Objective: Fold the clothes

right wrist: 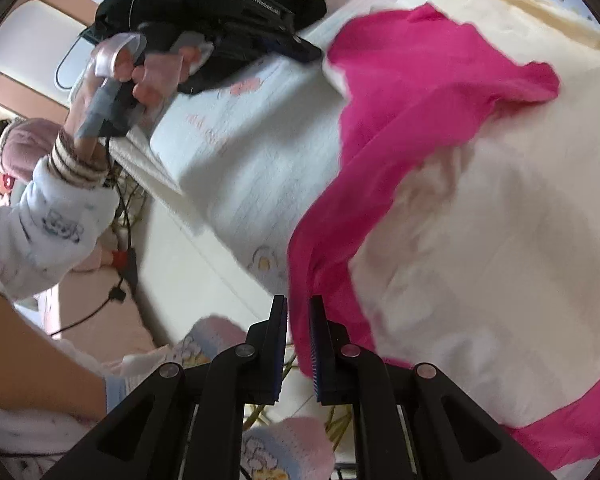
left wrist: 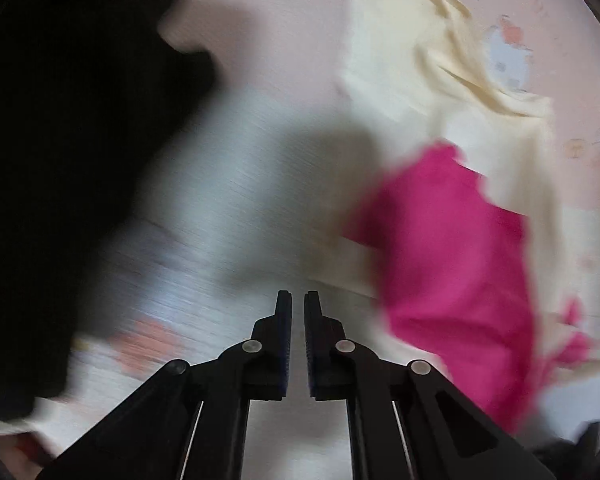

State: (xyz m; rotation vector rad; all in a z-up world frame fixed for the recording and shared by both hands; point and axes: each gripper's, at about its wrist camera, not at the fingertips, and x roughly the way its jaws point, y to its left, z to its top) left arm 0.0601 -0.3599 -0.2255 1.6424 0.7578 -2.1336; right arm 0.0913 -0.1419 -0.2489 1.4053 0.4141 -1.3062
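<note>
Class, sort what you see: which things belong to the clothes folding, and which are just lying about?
Belong to the job:
pink garment
cream garment
right gripper
left gripper

Lying about:
black garment
printed bedsheet
cables

A: Left wrist view: heavy motion blur, the pink cloth (left wrist: 452,264) and cream cloth (left wrist: 440,60) smeared. Only the fingers (left wrist: 284,344) are sharp.

B: Lighting?

A: Soft, even, no glare. A dark shadow lies on the bed (left wrist: 236,168) above the fingers. The black mass (left wrist: 60,160) at left is underexposed, no detail.

B: Right wrist view?

A: Brighter, less blur. The pink cloth's edges are soft, the hand (right wrist: 140,76) is blurred. Whites near the cream cloth (right wrist: 500,260) are almost blown out.

B: Edges?

A: Fisheye bending, black vignette corners in both.
</note>
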